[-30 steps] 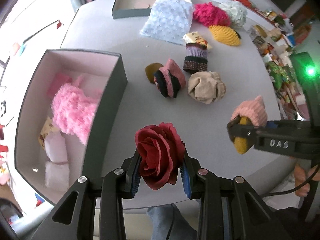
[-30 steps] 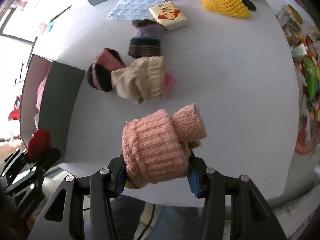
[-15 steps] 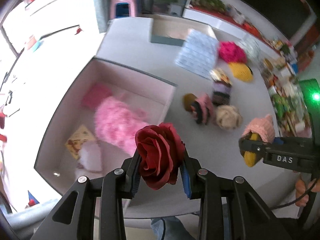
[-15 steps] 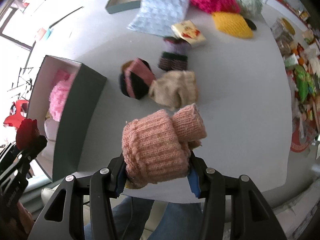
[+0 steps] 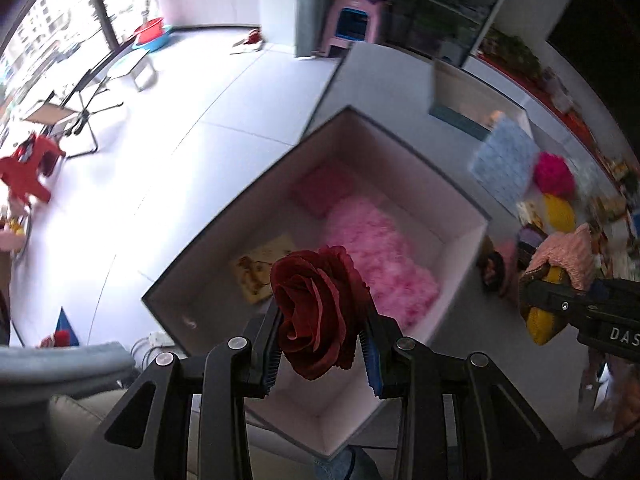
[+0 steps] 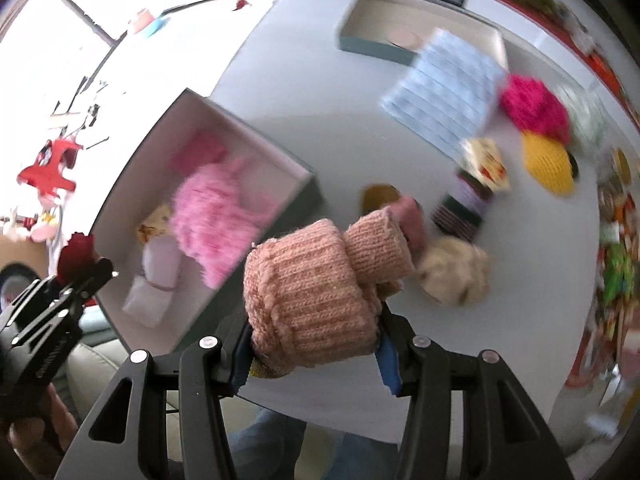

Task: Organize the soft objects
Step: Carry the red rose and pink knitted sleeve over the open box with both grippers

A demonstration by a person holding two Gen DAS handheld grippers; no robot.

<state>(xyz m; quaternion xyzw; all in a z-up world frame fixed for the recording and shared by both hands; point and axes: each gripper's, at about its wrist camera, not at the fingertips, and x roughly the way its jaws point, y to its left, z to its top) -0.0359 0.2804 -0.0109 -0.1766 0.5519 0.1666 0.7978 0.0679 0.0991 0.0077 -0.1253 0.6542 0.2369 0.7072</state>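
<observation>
My left gripper (image 5: 322,350) is shut on a dark red fabric rose (image 5: 320,310), hanging over the near corner of an open grey box (image 5: 478,220). Inside the box lie a fluffy pink item (image 5: 376,256), a pink cloth (image 5: 326,192) and a patterned packet (image 5: 260,270). My right gripper (image 6: 314,354) is shut on a rolled peach knit sock (image 6: 316,292), above the table's front edge just right of the box (image 6: 308,184). The right gripper with its sock (image 5: 568,256) shows at the right edge of the left wrist view, and the left gripper with the rose (image 6: 76,252) at the lower left of the right wrist view.
On the grey table (image 6: 304,92) lie a beige sock ball (image 6: 456,276), a striped sock roll (image 6: 464,208), a light blue cloth (image 6: 448,92), a magenta fluffy item (image 6: 534,106), a yellow knit item (image 6: 550,164) and a shallow box lid (image 6: 372,46). Floor and chairs lie left of the table.
Both grippers have swung left toward the box and rolled. The rose, earlier over the bare table beside the box, now hangs over the box's interior. The sock rose with the right gripper.
</observation>
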